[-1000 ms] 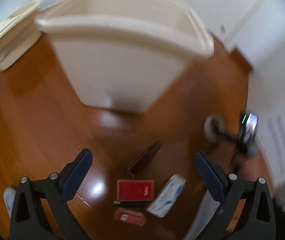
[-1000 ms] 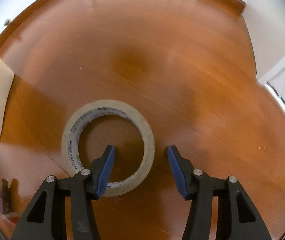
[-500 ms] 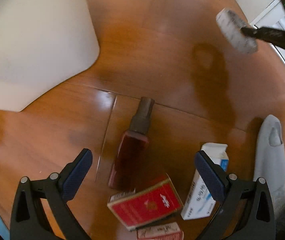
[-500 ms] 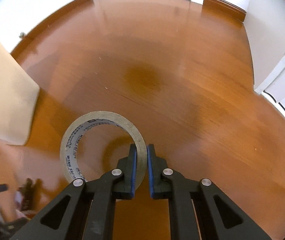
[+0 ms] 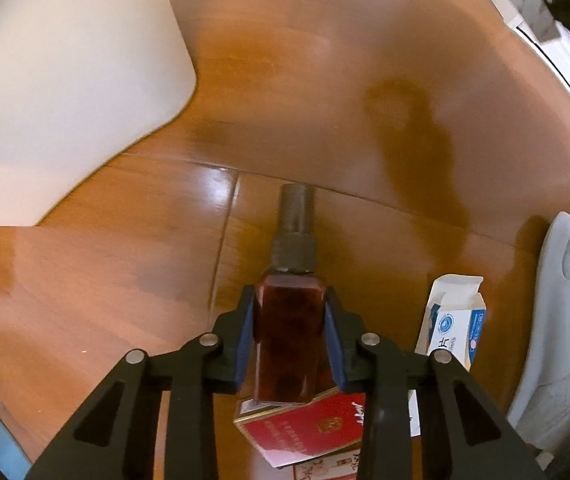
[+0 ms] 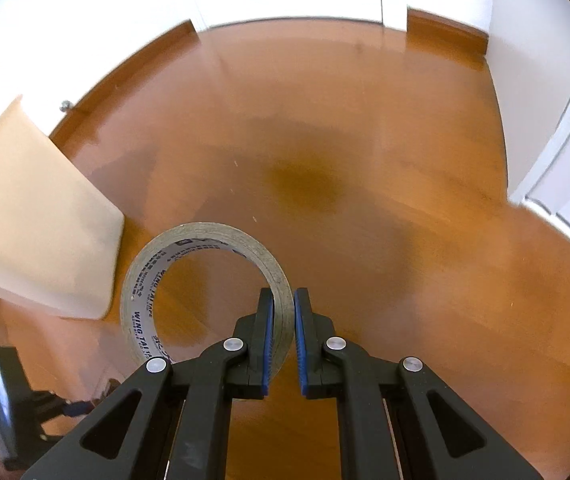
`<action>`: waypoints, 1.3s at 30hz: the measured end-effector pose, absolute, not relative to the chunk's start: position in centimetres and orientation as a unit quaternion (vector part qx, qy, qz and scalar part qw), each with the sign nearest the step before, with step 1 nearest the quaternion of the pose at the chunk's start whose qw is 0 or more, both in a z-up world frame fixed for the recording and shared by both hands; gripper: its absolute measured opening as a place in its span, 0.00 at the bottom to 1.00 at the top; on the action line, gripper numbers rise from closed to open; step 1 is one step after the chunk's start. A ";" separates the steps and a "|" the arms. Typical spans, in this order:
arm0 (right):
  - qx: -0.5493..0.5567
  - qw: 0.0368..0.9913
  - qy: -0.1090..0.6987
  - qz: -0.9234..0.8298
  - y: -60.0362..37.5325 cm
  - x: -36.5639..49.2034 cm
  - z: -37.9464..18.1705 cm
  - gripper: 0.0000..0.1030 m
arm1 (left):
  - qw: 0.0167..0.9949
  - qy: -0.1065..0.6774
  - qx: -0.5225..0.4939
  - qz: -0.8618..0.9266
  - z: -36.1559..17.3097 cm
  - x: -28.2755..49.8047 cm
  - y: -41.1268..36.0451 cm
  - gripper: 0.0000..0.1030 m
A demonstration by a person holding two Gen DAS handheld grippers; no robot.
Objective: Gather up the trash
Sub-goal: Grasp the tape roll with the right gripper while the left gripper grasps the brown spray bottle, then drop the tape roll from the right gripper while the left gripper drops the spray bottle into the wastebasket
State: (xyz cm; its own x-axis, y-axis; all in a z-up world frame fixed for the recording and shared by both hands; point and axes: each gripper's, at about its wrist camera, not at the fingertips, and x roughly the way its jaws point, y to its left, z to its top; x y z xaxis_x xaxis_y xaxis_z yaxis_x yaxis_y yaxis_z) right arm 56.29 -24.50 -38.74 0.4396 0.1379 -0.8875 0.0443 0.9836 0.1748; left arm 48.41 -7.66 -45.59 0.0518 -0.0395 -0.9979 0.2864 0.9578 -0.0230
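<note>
Since a sec ago your left gripper (image 5: pixel 289 334) dropped from facing the cream bin (image 5: pixel 65 80) down to the floor litter, and its jaws have just been closing; the blue pads now press both sides of the dark red spray bottle (image 5: pixel 288 344), which lies on the wood floor (image 5: pixel 85 300) w/ its grey nozzle pointing away from you. The bottle's base overlaps a red carton (image 5: pixel 309 428); a white-and-blue box (image 5: pixel 455 320) w/ open flap sits just right of the gripper, and a grey-white slipper (image 5: pixel 561 320) lies beyond that at the frame edge. Your right gripper (image 6: pixel 283 336) went from straddling the tape roll (image 6: pixel 205 292) to clamped on its band, one finger inside the ring, one outside. Roll is now off the floor, hanging left of the jaws, w/ the bin's side (image 6: pixel 37 220) at left.
</note>
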 end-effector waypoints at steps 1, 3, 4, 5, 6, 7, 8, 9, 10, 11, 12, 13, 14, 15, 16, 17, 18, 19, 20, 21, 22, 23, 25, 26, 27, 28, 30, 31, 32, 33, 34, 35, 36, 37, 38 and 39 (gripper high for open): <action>0.087 0.848 0.522 0.032 -24.3 56.4 -38.0 0.09 | 0.723 0.677 0.086 -0.110 -45.2 48.3 -7.7 0.29; 0.086 0.853 0.514 0.036 -24.0 56.8 -37.1 0.09 | 0.731 0.670 0.077 -0.102 -44.1 47.9 -7.8 0.29; 0.086 0.856 0.509 0.040 -23.6 56.9 -36.6 0.09 | 0.734 0.668 0.075 -0.100 -43.4 47.8 -7.6 0.29; 0.087 0.857 0.506 0.042 -23.4 57.0 -36.3 0.09 | 0.737 0.665 0.074 -0.097 -42.7 47.7 -7.6 0.29; 0.088 0.859 0.502 0.046 -23.1 57.2 -36.0 0.09 | 0.738 0.664 0.073 -0.095 -42.3 47.7 -7.6 0.29; 0.089 0.860 0.500 0.048 -22.9 57.2 -35.9 0.09 | 0.741 0.662 0.073 -0.092 -41.7 47.6 -7.6 0.29; 0.090 0.863 0.495 0.052 -22.5 57.2 -35.4 0.09 | 0.743 0.659 0.072 -0.089 -41.1 47.5 -7.5 0.29; 0.090 0.864 0.492 0.055 -22.2 57.3 -34.9 0.09 | 0.747 0.656 0.070 -0.086 -40.3 47.4 -7.4 0.29; 0.090 0.868 0.485 0.063 -21.6 57.5 -34.2 0.09 | 0.750 0.653 0.068 -0.083 -39.7 47.1 -7.2 0.29; 0.089 0.871 0.478 0.070 -21.2 57.7 -33.3 0.09 | 0.752 0.651 0.066 -0.080 -39.1 46.8 -7.5 0.29; 0.088 0.875 0.471 0.077 -20.8 58.0 -32.5 0.09 | 0.754 0.649 0.064 -0.077 -38.6 46.5 -7.3 0.29; 0.086 0.882 0.453 0.091 -20.0 58.5 -30.6 0.09 | 0.756 0.648 0.061 -0.075 -38.1 46.3 -7.2 0.29; 0.084 0.889 0.437 0.104 -19.2 58.9 -29.0 0.09 | 0.757 0.647 0.058 -0.072 -37.7 46.1 -7.1 0.29; 0.079 0.896 0.420 0.119 -18.2 59.4 -27.2 0.09 | 0.758 0.646 0.054 -0.070 -37.5 46.0 -7.0 0.29; 0.075 0.900 0.409 0.130 -17.5 59.8 -26.0 0.09 | 0.759 0.645 0.051 -0.067 -37.1 45.7 -6.8 0.29; 0.071 0.905 0.391 0.152 -16.1 60.4 -24.0 0.09 | 0.759 0.646 0.049 -0.065 -37.2 45.1 -7.2 0.29; 0.066 0.908 0.378 0.168 -14.9 60.8 -22.7 0.09 | 0.759 0.647 0.045 -0.062 -37.1 44.6 -7.1 0.29; 0.051 0.910 0.361 0.197 -12.6 61.6 -20.8 0.08 | 0.758 0.649 0.041 -0.060 -36.9 44.2 -7.1 0.29; 0.039 0.908 0.358 0.216 -10.9 62.2 -20.1 0.09 | 0.756 0.651 0.037 -0.057 -36.9 43.8 -6.9 0.29; 0.025 0.901 0.361 0.240 -8.7 63.0 -19.4 0.09 | 0.754 0.654 0.032 -0.054 -36.8 43.2 -6.9 0.29; 0.014 0.894 0.365 0.259 -6.7 63.8 -19.2 0.09 | 0.752 0.656 0.028 -0.053 -36.7 42.9 -6.8 0.29; 0.002 0.888 0.370 0.273 -5.2 64.2 -19.3 0.09 | 0.751 0.658 0.025 -0.051 -36.6 42.5 -6.8 0.29; -0.034 0.874 0.383 0.298 -1.5 65.4 -19.9 0.09 | 0.750 0.660 0.015 -0.046 -36.2 41.8 -6.6 0.29; -0.056 0.862 0.400 0.307 0.6 66.0 -20.8 0.09 | 0.749 0.661 0.010 -0.044 -36.1 41.5 -6.6 0.29; -0.069 0.846 0.422 0.318 2.4 66.5 -21.9 0.09 | 0.749 0.661 0.007 -0.042 -36.2 41.2 -6.5 0.29; -0.077 0.839 0.433 0.322 3.3 66.9 -22.5 0.09 | 0.750 0.660 0.003 -0.039 -36.3 40.8 -6.5 0.29; -0.115 0.810 0.468 0.334 6.1 67.0 -24.8 0.10 | 0.753 0.657 -0.003 -0.034 -35.8 40.1 -6.2 0.29; -0.123 0.805 0.474 0.335 6.7 67.2 -25.3 0.12 | 0.755 0.655 -0.007 -0.030 -35.6 39.9 -5.8 0.29; -0.141 0.797 0.484 0.333 7.7 67.0 -26.2 0.14 | 0.756 0.653 -0.009 -0.026 -35.3 39.6 -5.7 0.29; -0.160 0.789 0.493 0.331 8.6 66.8 -27.0 0.17 | 0.758 0.652 -0.011 -0.022 -35.2 39.4 -5.5 0.29; -0.170 0.783 0.499 0.331 9.0 66.8 -27.7 0.26 | 0.760 0.650 -0.015 -0.014 -35.2 39.1 -4.8 0.29; -0.174 0.780 0.500 0.333 9.1 66.5 -28.0 0.30 | 0.761 0.649 -0.022 -0.005 -34.9 38.7 -4.4 0.29; -0.176 0.786 0.489 0.335 9.2 66.2 -27.7 0.34 | 0.761 0.648 -0.027 0.002 -35.3 38.7 -4.2 0.29; -0.173 0.792 0.479 0.336 9.0 65.8 -27.5 0.44 | 0.762 0.647 -0.033 0.011 -35.0 38.8 -3.8 0.29; -0.166 0.803 0.462 0.338 8.6 65.5 -26.6 0.55 | 0.763 0.645 -0.038 0.019 -34.6 38.6 -3.5 0.29; -0.158 0.812 0.447 0.340 8.2 65.3 -25.9 0.57 | 0.765 0.642 -0.041 0.025 -34.0 38.7 -3.2 0.29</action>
State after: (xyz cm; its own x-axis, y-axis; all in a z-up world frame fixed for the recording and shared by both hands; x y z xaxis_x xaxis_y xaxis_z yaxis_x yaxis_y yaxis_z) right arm 65.31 8.19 -25.90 0.3693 0.4099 -0.8340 -0.6933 0.7192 0.0465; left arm 38.74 -3.17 -34.01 0.1749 -0.0140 -0.9845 -0.0906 0.9954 -0.0302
